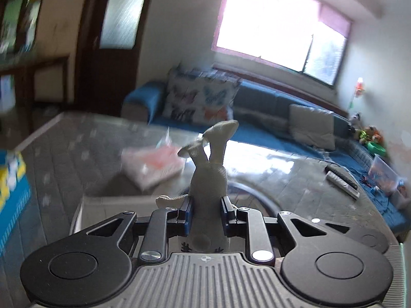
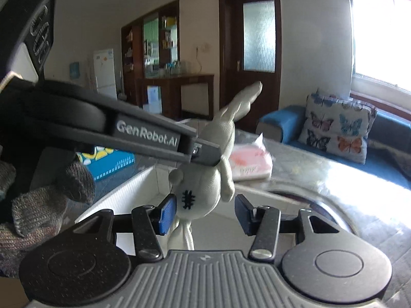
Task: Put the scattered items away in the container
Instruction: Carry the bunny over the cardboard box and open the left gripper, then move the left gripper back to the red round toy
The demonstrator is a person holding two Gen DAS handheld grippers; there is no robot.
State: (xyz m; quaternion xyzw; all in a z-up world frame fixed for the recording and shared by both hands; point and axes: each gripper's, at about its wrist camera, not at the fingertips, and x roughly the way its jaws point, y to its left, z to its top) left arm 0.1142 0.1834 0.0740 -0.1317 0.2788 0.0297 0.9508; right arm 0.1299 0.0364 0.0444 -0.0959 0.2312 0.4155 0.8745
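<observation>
A: Left gripper (image 1: 205, 214)?

B: Clamped on the grey rabbit toy (image 1: 209, 179), blue pads pressing both flanks at mid-body. Ears up toward 12 o'clock, one bent over to 10. Seen from the right wrist, arriving from 9 o'clock and pinching the same rabbit toy (image 2: 213, 164) just below the head.

A: Right gripper (image 2: 205, 214)?

B: Spread wide. Blue pads (image 2: 168, 214) either side of the toy's lower body; hard to tell whether the near pad touches. Legs dangling down between the fingers toward 6 o'clock. Black stitched mark on the belly.

A: Position of the toy relative to the container?

B: Held in the air over the white container (image 2: 133, 192), whose rim shows at 8 o'clock below the toy in the right view, and as a pale edge (image 1: 84, 205) at 8 o'clock in the left view.

A: Other clutter?

B: Pink-and-white packet (image 1: 151, 165) on the glossy table (image 1: 295, 177), at 10 o'clock from the toy, blurred. Same packet (image 2: 250, 163) at 2 o'clock in the right view. Remote controls (image 1: 341, 181) near the table's edge at 3 o'clock. Blue and yellow box (image 1: 11, 187) at 9 o'clock. Blue sofa (image 1: 269, 102) with butterfly cushion (image 1: 197, 100) behind, toward 12. Knit-gloved hand (image 2: 51, 192) at 8 o'clock in the right view.
</observation>
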